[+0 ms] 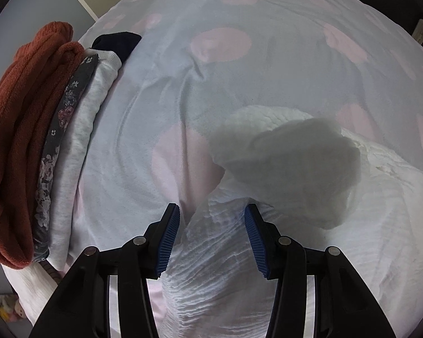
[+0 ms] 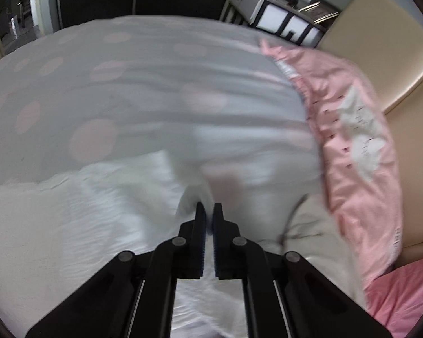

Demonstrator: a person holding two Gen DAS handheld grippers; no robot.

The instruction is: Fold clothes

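Note:
A white crinkled garment (image 1: 310, 197) lies on the bed, spread across the lower right of the left wrist view. My left gripper (image 1: 212, 211) is open, its blue pads on either side of a raised fold of this garment. A dark shadow falls over part of the cloth. In the right wrist view the same white garment (image 2: 93, 211) fills the lower left, and my right gripper (image 2: 209, 208) is shut on a pinch of its edge. That view is blurred.
A stack of folded clothes sits at the bed's left edge: a rust-red fleece (image 1: 22, 129), a dark floral piece (image 1: 56, 146), a light grey piece (image 1: 81, 129). A pink pillow (image 2: 358, 146) and beige headboard (image 2: 386, 56) lie right. The bedsheet (image 1: 211, 45) is grey with pink dots.

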